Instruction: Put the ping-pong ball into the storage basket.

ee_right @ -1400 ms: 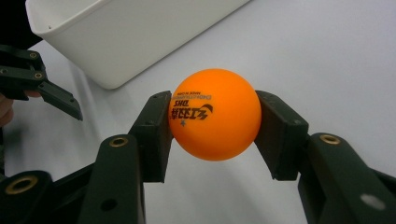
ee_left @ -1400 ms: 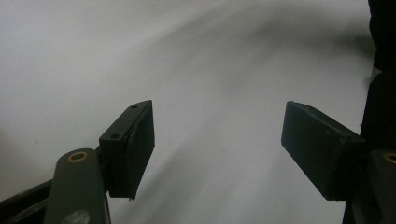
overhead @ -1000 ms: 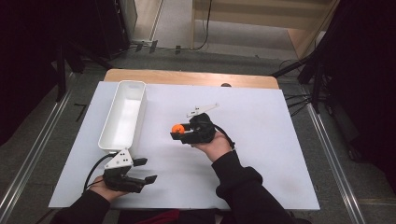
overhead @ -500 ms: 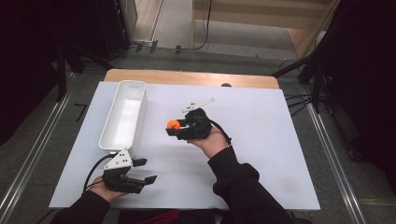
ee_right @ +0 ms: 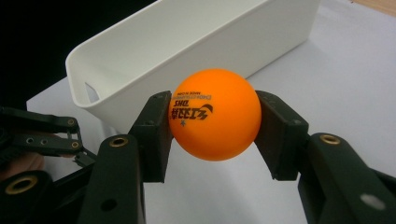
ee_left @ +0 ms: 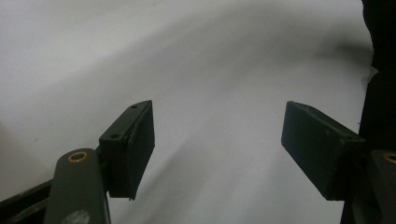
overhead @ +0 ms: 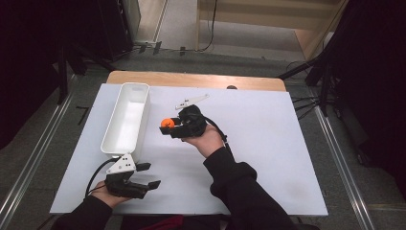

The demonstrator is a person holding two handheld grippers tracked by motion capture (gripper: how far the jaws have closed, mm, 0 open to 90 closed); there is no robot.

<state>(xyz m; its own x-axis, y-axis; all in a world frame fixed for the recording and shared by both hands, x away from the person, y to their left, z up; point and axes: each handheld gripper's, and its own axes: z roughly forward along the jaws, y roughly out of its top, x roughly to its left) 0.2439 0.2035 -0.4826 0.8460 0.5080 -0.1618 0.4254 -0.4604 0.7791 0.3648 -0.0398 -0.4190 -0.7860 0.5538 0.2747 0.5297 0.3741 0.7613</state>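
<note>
the right gripper [ee_right: 212, 135] clamps an orange ball [ee_right: 214, 120] just short of the white bin [ee_right: 196, 51] ahead; drop-off remains. the left gripper [ee_left: 217, 149] rests open, empty.

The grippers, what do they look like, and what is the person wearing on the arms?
Both are black, with two flat, blocky jaws and small brass-coloured rings at the joints. The left gripper carries a grey three-cornered plate with little dark holes on top, and a black cable loops out of it. The right gripper trails a black cable too. The person wears dark long sleeves.
</note>
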